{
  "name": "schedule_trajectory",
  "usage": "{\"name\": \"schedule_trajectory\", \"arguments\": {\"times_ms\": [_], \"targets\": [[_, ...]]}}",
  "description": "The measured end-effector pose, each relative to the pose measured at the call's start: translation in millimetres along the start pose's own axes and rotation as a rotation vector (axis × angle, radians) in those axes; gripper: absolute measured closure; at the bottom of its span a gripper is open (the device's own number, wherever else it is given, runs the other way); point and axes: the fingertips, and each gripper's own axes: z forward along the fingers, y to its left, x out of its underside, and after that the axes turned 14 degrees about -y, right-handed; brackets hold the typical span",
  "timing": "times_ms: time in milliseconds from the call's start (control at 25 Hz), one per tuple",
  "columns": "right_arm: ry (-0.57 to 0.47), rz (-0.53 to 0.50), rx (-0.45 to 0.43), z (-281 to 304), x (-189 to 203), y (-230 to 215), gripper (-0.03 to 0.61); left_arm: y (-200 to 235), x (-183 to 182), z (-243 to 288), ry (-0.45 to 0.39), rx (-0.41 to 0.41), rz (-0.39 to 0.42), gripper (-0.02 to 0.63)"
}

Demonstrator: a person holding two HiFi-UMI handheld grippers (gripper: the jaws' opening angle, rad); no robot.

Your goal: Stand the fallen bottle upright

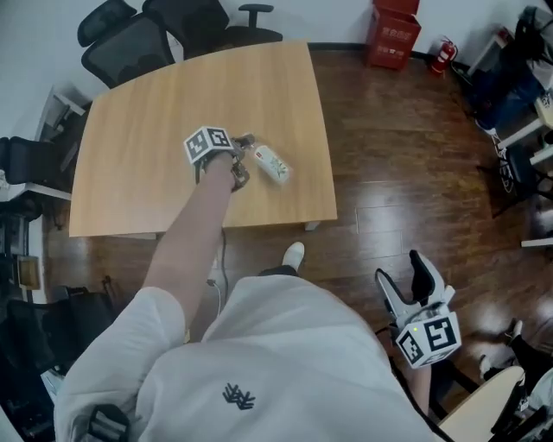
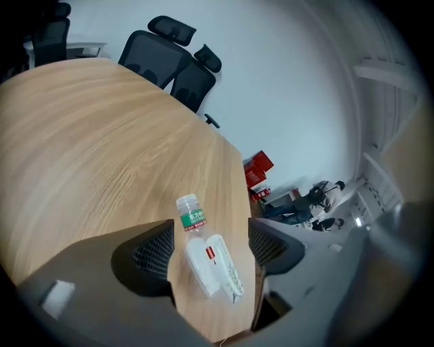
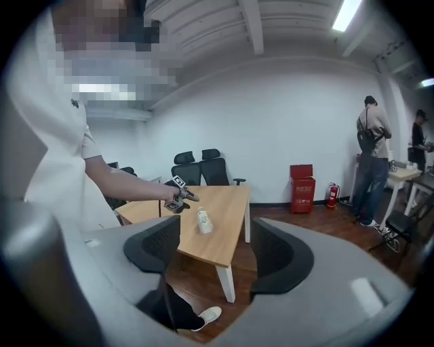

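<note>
A clear plastic bottle with a white label and a green neck band lies on its side on the wooden table, near the right front corner. In the left gripper view the bottle rests between the jaws with its cap pointing away. A strip of table shows on each side of it, so the pads are clear of it. My left gripper is open and reaches over the table. My right gripper stands open and empty, low at my right over the floor. From there the bottle is a small far-off shape.
Black office chairs stand behind the table. A red box and a fire extinguisher sit by the back wall. The table's right edge is close to the bottle. Two people stand at a desk far right.
</note>
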Motion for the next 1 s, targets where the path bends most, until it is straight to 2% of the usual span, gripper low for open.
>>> {"name": "schedule_trajectory", "arguments": {"times_ms": [200,320,480,560,600,640,800,1000], "targets": [[0.004,0.027,0.040,34.9,-8.4,-10.0,0.245,23.5,12.2,44.8,0.068,-0.119,-0.026,0.247],[0.011,0.038,0.059,46.4,-10.1,-16.6,0.247,38.6,18.4,57.7,0.081,-0.227,-0.022,0.221],[0.034,0.060,0.072,53.1,-5.9,-20.6,0.255,56.3,26.2,60.5,0.090,-0.354,0.034,0.233],[0.038,0.066,0.078,56.2,-4.8,-20.6,0.256,61.6,28.3,60.8,0.097,-0.392,0.063,0.281],[0.038,0.067,0.080,57.8,-4.4,-20.3,0.256,62.4,28.3,61.6,0.095,-0.400,0.076,0.356],[0.036,0.068,0.081,59.1,-3.9,-19.9,0.256,61.7,27.3,61.8,0.088,-0.399,0.089,0.372],[0.036,0.080,0.097,56.8,-0.4,-23.4,0.258,53.2,22.0,57.2,0.040,-0.356,0.122,0.413],[0.038,0.085,0.107,55.2,1.5,-27.4,0.258,16.2,-1.0,50.8,-0.048,-0.210,0.181,0.433]]}}
